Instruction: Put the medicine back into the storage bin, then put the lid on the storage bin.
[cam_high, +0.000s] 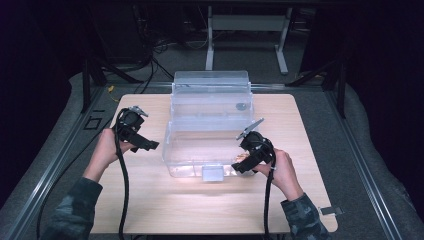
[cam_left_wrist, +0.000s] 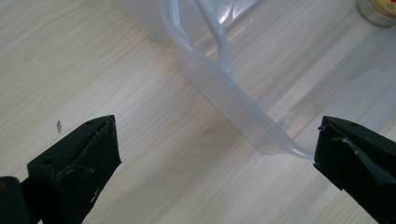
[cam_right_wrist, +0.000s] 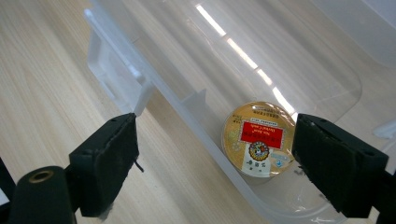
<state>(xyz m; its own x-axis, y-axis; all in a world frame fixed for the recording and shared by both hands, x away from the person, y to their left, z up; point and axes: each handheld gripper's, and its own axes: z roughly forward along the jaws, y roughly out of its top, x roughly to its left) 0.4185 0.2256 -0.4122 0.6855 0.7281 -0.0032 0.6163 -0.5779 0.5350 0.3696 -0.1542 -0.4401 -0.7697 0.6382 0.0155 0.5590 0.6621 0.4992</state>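
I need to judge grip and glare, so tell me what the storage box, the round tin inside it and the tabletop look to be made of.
Storage box: clear, glossy plastic, since the table shows through its walls.
Round tin: probably metal with a shiny gold printed lid, though it could be foil-faced.
Tabletop: pale wood or wood-look laminate, matte, with visible grain.

Camouflage-patterned sleeves (cam_high: 70, 212), 2 black grippers, left gripper (cam_high: 150, 145), right gripper (cam_high: 239, 167), thick black cables, scuffed blocky jaws

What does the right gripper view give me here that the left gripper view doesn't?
Right gripper view: a round gold-lidded tin with a red label lying flat inside the clear plastic box, between the open jaws, plus the box's front latch. Left gripper view: the box's rounded corner rim and a small speck on the table. Both: light wooden table, box wall, open jaws.
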